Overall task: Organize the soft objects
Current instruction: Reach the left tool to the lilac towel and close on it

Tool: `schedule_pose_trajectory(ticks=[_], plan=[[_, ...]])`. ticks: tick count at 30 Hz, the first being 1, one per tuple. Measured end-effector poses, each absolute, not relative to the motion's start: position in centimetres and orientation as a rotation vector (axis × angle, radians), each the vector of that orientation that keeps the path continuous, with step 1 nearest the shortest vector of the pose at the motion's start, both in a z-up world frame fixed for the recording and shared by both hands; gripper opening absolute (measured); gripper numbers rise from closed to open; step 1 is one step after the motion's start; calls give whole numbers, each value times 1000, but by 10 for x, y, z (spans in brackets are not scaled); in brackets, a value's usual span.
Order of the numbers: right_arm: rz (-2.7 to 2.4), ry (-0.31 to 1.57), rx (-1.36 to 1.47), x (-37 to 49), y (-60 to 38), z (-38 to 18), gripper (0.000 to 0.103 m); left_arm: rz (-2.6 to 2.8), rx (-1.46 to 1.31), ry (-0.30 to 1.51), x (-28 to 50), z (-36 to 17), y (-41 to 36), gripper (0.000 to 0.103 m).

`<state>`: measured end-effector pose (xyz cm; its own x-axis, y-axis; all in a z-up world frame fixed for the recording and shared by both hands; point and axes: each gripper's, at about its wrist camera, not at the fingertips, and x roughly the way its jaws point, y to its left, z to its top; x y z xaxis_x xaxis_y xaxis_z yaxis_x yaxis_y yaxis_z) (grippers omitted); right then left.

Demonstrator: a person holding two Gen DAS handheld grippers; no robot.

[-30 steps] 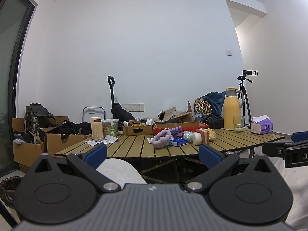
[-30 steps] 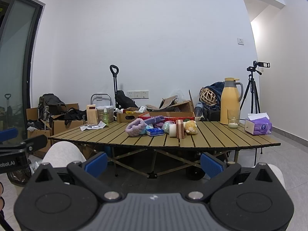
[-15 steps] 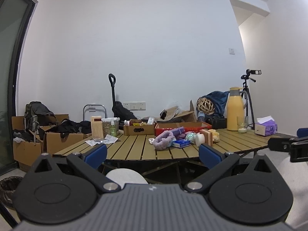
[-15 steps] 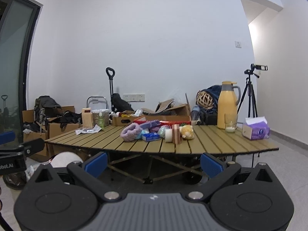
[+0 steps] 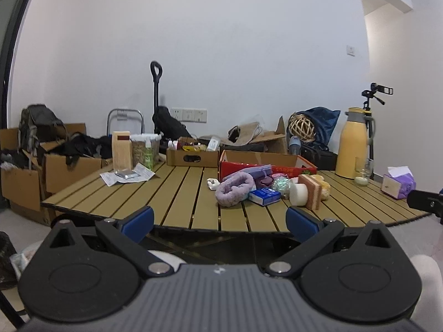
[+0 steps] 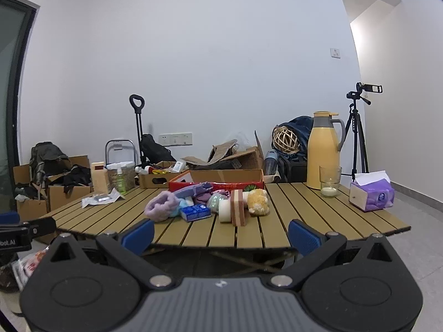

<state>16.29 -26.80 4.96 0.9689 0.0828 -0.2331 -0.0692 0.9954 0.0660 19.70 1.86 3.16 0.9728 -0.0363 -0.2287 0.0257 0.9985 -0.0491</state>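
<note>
soft things like the purple headband [image 6: 162, 207] sit bunched mid counter [image 6: 304, 221], by the red box [image 6: 216, 185]. both tools, left tool [image 5: 220, 221] and right tool [image 6: 220, 233], are spread and empty. a grab may knock neighbours.

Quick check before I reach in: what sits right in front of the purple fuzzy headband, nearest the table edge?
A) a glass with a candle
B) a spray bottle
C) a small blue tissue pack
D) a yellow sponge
C: the small blue tissue pack lies against the purple fuzzy headband, toward the near edge of the table.
</note>
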Motion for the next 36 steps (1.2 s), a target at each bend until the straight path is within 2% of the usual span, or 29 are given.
schedule_pose_trajectory(ticks=[10, 15, 19, 22, 29, 30, 32, 34, 36], plan=[[97, 312, 38, 309, -264, 35, 103, -61, -59, 285, 345, 16, 13, 103], [145, 352, 69, 381, -256, 22, 103, -43, -158, 376, 425, -5, 29, 101], [206, 360, 48, 433, -236, 10, 103, -39, -303, 429, 474, -16, 60, 92], [259, 402, 76, 473, -220, 6, 103, -10, -400, 465, 514, -17, 80, 75], [372, 490, 124, 557, -178, -2, 103, -101, -444, 591, 565, -43, 80, 59], [381, 499, 146, 567, -174, -3, 99, -118, -435, 608, 563, -48, 79, 59], [391, 532, 184, 580, -168, -8, 81, -164, -432, 614, 555, -53, 77, 59], [395, 591, 185, 587, -165, -20, 40, -237, -449, 606, 542, -55, 77, 59], [407, 642, 182, 579, -166, -34, 28, -289, -473, 593, 530, -56, 77, 59]])
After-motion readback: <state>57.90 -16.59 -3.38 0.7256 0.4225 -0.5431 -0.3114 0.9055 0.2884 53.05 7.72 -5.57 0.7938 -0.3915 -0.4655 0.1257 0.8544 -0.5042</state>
